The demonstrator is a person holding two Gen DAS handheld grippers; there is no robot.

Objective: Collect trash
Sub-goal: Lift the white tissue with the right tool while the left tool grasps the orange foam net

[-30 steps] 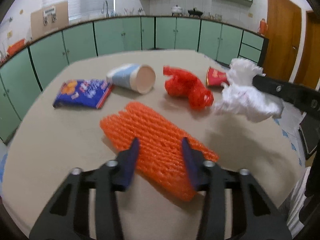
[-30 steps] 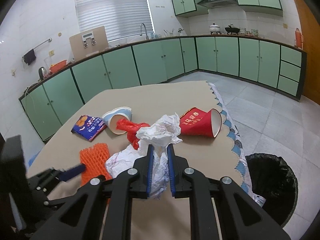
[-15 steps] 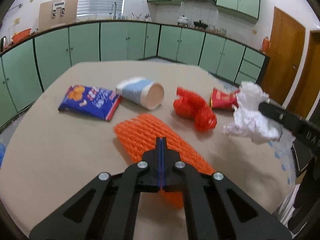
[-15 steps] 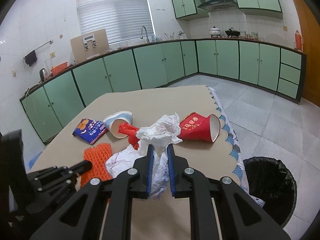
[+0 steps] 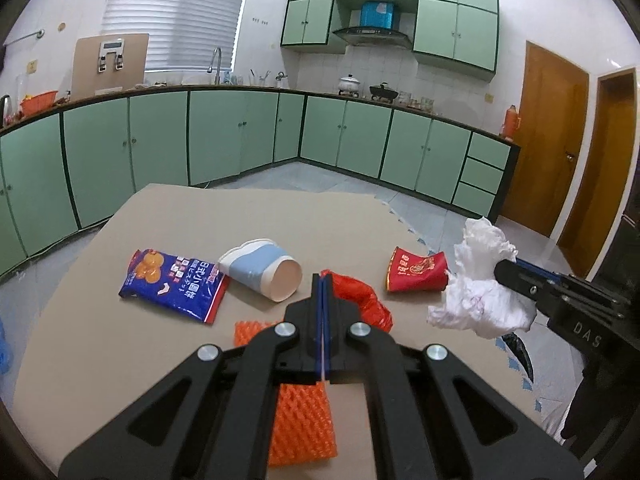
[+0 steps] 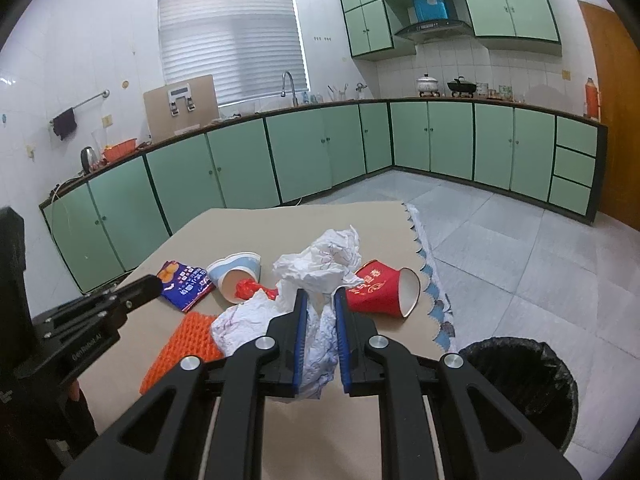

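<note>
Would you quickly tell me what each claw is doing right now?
Left claw: shut on the orange foam net, which hangs beneath it.
Right claw: shut on the crumpled white paper.

Right gripper body [image 5: 588, 312]: the white letters "DAS" are read on its black side in the left wrist view; whatever follows them is cut off.
Left gripper body [image 6: 86, 350]: a line of small pale lettering is printed along its black side in the right wrist view; it is too small to be made out.
Blue snack bag [image 5: 176, 284]: white East Asian characters are printed across the front, seen upside down; they cannot be read with certainty.
Red paper cup [image 6: 380, 288]: gold East Asian characters are printed on its side; they are not legible.
</note>
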